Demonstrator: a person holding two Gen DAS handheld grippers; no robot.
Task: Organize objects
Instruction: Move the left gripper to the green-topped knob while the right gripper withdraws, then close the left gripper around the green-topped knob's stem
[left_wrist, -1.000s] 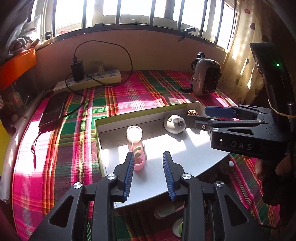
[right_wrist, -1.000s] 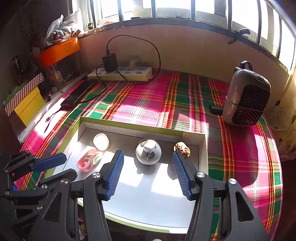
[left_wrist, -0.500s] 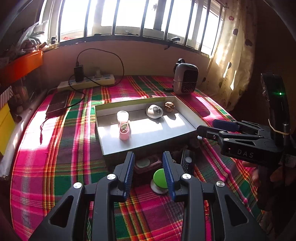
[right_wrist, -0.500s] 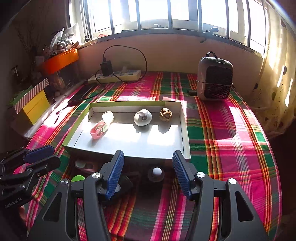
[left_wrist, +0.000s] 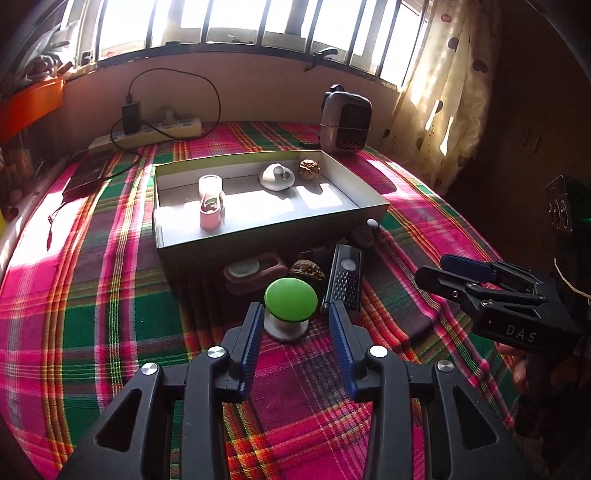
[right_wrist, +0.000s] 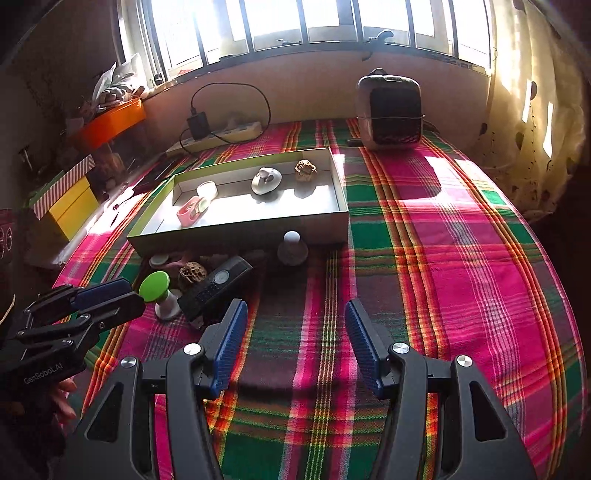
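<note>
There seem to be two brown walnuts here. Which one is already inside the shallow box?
The brown wrinkled walnut in the shallow grey box's far right corner. The other walnut lies outside on the plaid cloth, behind the green-capped mushroom toy.

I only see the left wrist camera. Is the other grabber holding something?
Observer: No, the right gripper is open, only red-and-green plaid cloth between its fingers.
Operator: What's the little white ball by the grey cardboard box?
Observer: It tops a grey dome-shaped object standing on the cloth.
Operator: What's further left?
Observer: A yellow box with a red-striped lid, past the cloth's edge.
</note>
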